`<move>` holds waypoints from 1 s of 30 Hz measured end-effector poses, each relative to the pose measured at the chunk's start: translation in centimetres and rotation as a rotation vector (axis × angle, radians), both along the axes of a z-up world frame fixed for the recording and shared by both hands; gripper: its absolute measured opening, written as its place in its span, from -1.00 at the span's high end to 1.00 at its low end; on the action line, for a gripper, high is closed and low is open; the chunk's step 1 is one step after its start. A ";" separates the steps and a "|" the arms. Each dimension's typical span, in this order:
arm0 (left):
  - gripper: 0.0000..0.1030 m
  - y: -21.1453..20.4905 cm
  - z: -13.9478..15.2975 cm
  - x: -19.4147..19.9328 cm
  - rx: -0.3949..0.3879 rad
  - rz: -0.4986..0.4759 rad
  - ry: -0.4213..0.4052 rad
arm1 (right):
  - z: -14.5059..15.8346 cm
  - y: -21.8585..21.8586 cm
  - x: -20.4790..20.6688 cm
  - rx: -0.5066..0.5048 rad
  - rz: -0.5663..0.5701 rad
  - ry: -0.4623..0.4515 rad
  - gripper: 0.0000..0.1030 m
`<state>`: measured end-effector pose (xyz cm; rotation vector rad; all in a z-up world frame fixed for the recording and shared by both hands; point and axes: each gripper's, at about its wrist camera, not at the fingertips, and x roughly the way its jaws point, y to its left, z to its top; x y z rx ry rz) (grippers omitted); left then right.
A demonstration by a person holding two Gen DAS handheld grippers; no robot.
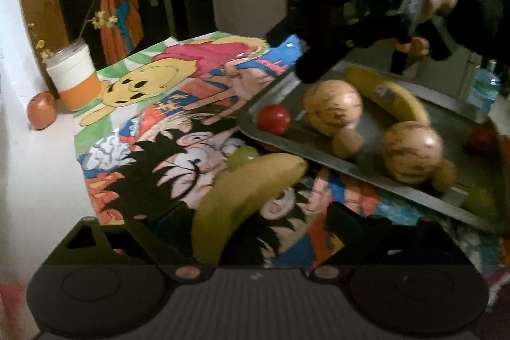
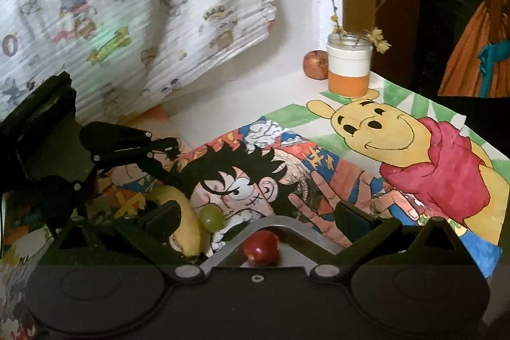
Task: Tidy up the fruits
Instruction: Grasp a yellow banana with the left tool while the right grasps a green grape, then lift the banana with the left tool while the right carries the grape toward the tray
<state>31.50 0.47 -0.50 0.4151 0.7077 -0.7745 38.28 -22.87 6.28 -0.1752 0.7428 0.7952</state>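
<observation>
Left tongs (image 1: 245, 228) — spread around banana (image 1: 245, 196)

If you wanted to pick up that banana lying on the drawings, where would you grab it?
Grip the banana across its thick middle, coming down from above with the left gripper, whose open fingers already flank it. It lies flat and curved, so the narrow width fits between them. Mind the green grape touching its far side.

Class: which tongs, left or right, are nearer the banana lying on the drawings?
Left. The left tongs straddle the banana, fingers either side; the right tongs hover above the tray corner, beside it.
</observation>
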 end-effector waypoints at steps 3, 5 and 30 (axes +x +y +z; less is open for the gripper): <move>-0.49 0.0 0.1 0.5 -0.019 0.030 0.004 | -0.1 -0.2 0.1 0.001 -0.014 -0.001 -0.99; -0.31 0.1 0.2 0.4 -0.028 0.046 -0.003 | -0.2 -0.2 0.2 0.001 -0.022 0.001 -0.99; 0.38 3.7 1.0 -6.6 -0.105 0.428 0.005 | -1.9 3.9 0.3 -0.085 -0.023 0.021 -0.66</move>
